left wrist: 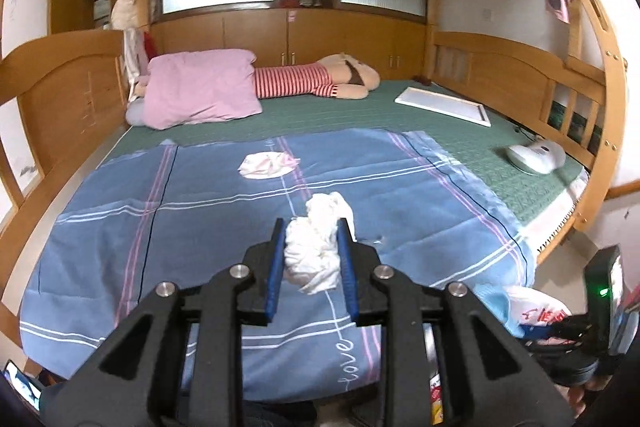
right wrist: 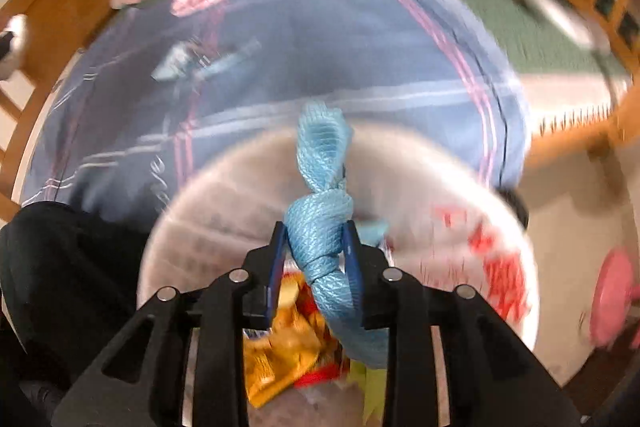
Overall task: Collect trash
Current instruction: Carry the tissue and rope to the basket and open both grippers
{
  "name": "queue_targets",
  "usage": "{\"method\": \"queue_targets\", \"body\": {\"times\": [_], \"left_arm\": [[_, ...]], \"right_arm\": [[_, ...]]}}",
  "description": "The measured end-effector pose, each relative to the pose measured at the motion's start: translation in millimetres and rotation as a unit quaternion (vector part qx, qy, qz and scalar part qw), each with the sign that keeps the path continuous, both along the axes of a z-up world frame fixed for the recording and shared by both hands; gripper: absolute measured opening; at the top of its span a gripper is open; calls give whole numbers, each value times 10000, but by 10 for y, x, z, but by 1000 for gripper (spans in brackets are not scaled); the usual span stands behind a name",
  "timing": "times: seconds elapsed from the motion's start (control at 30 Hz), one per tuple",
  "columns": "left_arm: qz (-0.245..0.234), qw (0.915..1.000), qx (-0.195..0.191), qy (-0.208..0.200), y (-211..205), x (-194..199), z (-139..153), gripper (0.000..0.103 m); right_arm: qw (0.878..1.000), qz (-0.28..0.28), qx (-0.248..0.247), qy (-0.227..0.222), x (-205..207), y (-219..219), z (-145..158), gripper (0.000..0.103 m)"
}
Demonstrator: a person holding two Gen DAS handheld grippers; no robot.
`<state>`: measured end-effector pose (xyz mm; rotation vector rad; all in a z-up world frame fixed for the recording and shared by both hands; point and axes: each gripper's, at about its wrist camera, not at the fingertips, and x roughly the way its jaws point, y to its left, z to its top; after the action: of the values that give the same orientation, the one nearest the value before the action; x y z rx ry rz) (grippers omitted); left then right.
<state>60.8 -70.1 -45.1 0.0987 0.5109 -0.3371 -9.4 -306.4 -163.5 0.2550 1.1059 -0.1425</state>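
Mid-collection: left tongs (left wrist: 312,247) pinching crumpled white tissue wad (left wrist: 316,251), right tongs (right wrist: 318,251) pinching knotted light-blue bag handle (right wrist: 322,227); next, probably dropping wad into white plastic bag (right wrist: 440,187) at lower centre.

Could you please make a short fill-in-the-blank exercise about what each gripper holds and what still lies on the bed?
1. The left gripper is shut on a crumpled white ____.
2. The right gripper holds the knotted light ____ handle of a trash bag.
3. Another crumpled wad lies on the blue ____ sheet.
4. A ____ pillow lies at the head of the bed.

Missing words: tissue; blue; checked; pink
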Motion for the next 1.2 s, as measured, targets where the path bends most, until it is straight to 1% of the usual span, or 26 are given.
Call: {"method": "queue_targets", "body": {"times": [0.07, 0.1, 0.17, 0.23, 0.27, 0.3, 0.33, 0.37, 0.4, 0.43, 0.5, 0.53, 0.6, 0.67, 0.7, 0.73, 0.8, 0.83, 0.9, 0.93, 1.0, 1.07, 1.1, 1.13, 1.17, 1.2], "left_arm": [[-75, 10000, 49, -23, -62, -53, 12, 26], [-105, 9999, 61, -17, -85, -43, 14, 26], [-190, 9998, 69, 24, -140, -75, 4, 26], [-292, 9995, 93, 84, -208, -100, -27, 26], [-409, 9990, 95, 147, -253, -113, -54, 26], [-657, 9975, 71, 263, -310, -128, -91, 26], [-907, 9951, 69, 380, -359, -131, -129, 27], [-1351, 9888, 134, 618, -464, -143, -205, 28], [-1774, 9802, 200, 852, -577, -169, -298, 28], [-2018, 9743, 218, 980, -644, -200, -369, 28], [-2599, 9563, 282, 1312, -827, -288, -555, 28], [-2960, 9419, 316, 1554, -957, -352, -686, 28], [-3354, 9233, 418, 1824, -1125, -438, -863, 33], [-3588, 9116, 534, 1932, -1225, -508, -992, 45], [-3584, 9114, 600, 1932, -1237, -516, -1032, 59], [-3544, 9132, 625, 1911, -1242, -511, -1040, 74], [-3362, 9226, 567, 1808, -1185, -432, -1021, 87], [-3183, 9302, 468, 1769, -1115, -338, -994, 90], [-2940, 9385, 325, 1784, -1015, -176, -957, 93], [-2747, 9444, 241, 1791, -931, -35, -925, 93], [-2311, 9558, -9, 1819, -748, 312, -831, 94], [-1780, 9631, -253, 2000, -625, 723, -771, 95], [-1493, 9639, -356, 2177, -568, 921, -773, 94], [-1114, 9607, -569, 2479, -521, 1210, -812, 94], [-863, 9527, -849, 2788, -492, 1486, -880, 94], [-770, 9458, -1008, 2989, -488, 1666, -944, 94]], "right_arm": [[9999, -125, 84, 1, -67, -60, -9, 48], [9997, -191, 102, -104, -115, -93, 33, 50], [9986, -336, 107, -389, -180, -147, 151, 52], [9950, -611, 118, -780, -248, -257, 317, 52], [9925, -750, 136, -954, -270, -315, 390, 52], [9875, -1003, 157, -1209, -341, -402, 489, 53], [9842, -1153, 167, -1330, -382, -459, 556, 55], [9788, -1379, 196, -1500, -436, -545, 626, 55], [9744, -1541, 227, -1622, -489, -614, 668, 55], [9711, -1660, 245, -1697, -517, -664, 701, 56], [9628, -1966, 271, -1834, -587, -810, 760, 56], [9610, -2042, 276, -1847, -573, -860, 776, 56], [9586, -2161, 277, -1831, -607, -933, 785, 56], [9574, -2223, 266, -1825, -632, -952, 771, 56], [9573, -2237, 283, -1810, -633, -960, 753, 56], [9575, -2237, 302, -1795, -631, -964, 739, 56], [9580, -2228, 341, -1774, -627, -962, 705, 56], [9585, -2213, 352, -1763, -618, -951, 688, 56], [9593, -2189, 374, -1743, -592, -936, 664, 56], [9598, -2167, 393, -1741, -579, -926, 661, 56], [9602, -2141, 399, -1746, -562, -920, 653, 56], [9604, -2140, 358, -1749, -558, -913, 650, 56], [9604, -2146, 349, -1740, -555, -912, 643, 56], [9607, -2148, 351, -1725, -550, -914, 634, 56], [9612, -2141, 357, -1703, -544, -915, 624, 56], [9616, -2134, 342, -1691, -540, -912, 618, 56]]}}
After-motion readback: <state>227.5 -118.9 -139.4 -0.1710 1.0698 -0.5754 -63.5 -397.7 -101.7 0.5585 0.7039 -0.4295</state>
